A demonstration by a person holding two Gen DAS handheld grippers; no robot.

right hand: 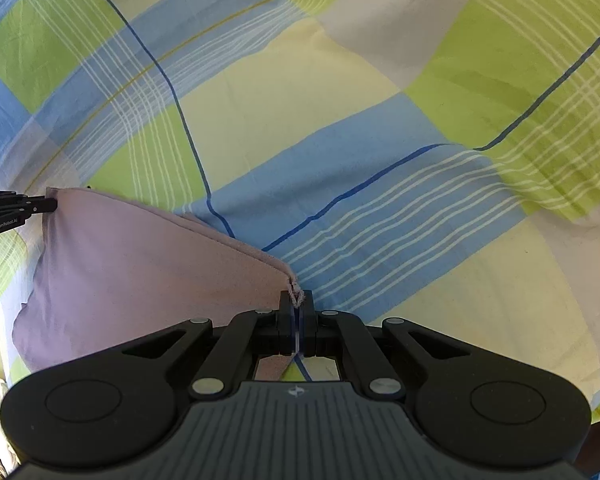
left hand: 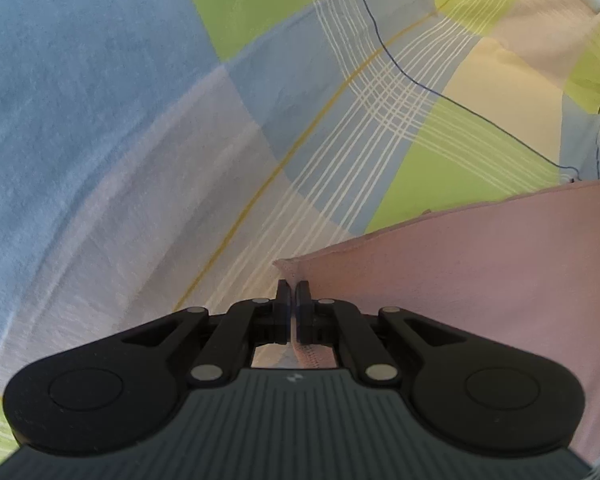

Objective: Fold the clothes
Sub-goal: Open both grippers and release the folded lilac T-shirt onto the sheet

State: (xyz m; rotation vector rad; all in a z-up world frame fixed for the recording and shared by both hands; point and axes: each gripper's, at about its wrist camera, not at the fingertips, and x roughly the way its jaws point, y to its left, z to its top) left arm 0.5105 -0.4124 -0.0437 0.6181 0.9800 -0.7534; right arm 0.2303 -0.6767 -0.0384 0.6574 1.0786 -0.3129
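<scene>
Right wrist view: pink garment (right hand: 140, 264) stretched above plaid bedsheet (right hand: 380, 160); right gripper (right hand: 296, 300) clamped on one corner, left gripper (right hand: 54, 205) pinching the opposite; edge taut, presumably for folding.

Garment (right hand: 140, 264) above bedsheet (right hand: 380, 120); left gripper (right hand: 54, 205) at its 9 o'clock corner, right gripper (right hand: 296, 300) at 3 o'clock corner.
</scene>
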